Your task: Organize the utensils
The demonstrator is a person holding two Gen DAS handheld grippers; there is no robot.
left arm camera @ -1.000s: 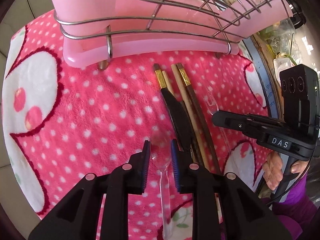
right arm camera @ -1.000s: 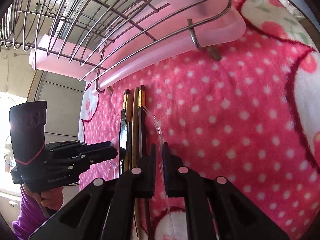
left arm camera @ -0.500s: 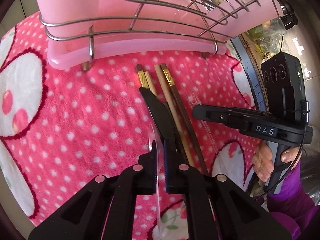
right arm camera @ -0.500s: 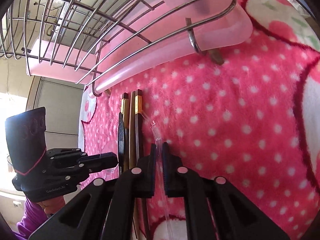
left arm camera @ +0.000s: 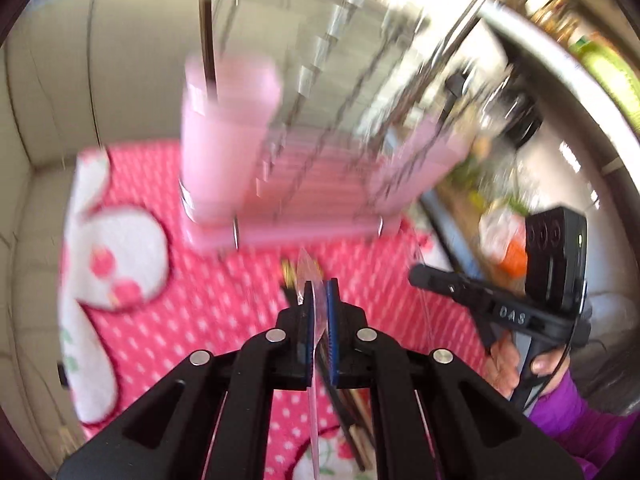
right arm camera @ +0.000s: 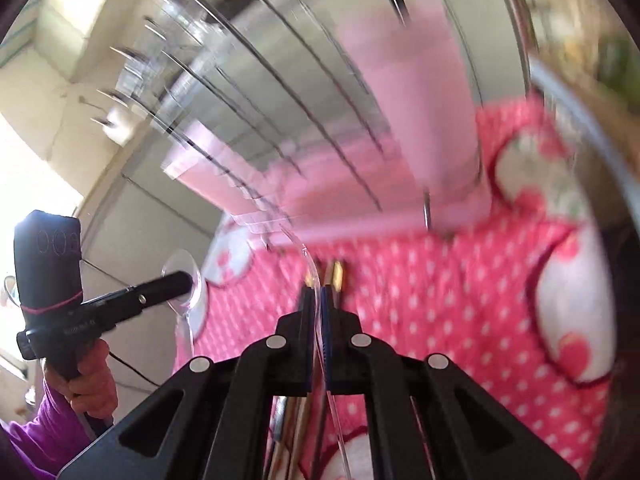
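My left gripper (left arm camera: 318, 300) is shut on a clear plastic spoon (left arm camera: 306, 272), held on edge above the pink dotted towel (left arm camera: 200, 312). My right gripper (right arm camera: 318, 300) is shut on a thin clear plastic utensil (right arm camera: 310, 256) that curves up past its fingertips. Each gripper shows in the other's view: the left gripper (right arm camera: 186, 280) with the spoon bowl (right arm camera: 180, 260), the right gripper (left arm camera: 416, 276) at the right. Brown chopsticks (right arm camera: 336, 276) and a dark utensil (left arm camera: 340, 400) lie on the towel below. A pink utensil cup (left arm camera: 228, 140) hangs on the wire dish rack (left arm camera: 340, 160).
The rack stands on a pink drip tray (left arm camera: 300, 232) at the towel's far side, strongly blurred. A dark stick (left arm camera: 208, 40) stands in the cup. Pale tiled wall lies to the left. Clutter and a bag (left arm camera: 504, 236) sit beyond the table's right edge. Hands in purple sleeves (left arm camera: 560, 400) hold both grippers.
The left gripper shut on the clear spoon. Both grippers then rose off the towel with their clear utensils and tilted up toward the rack, so the cup top is now in view.
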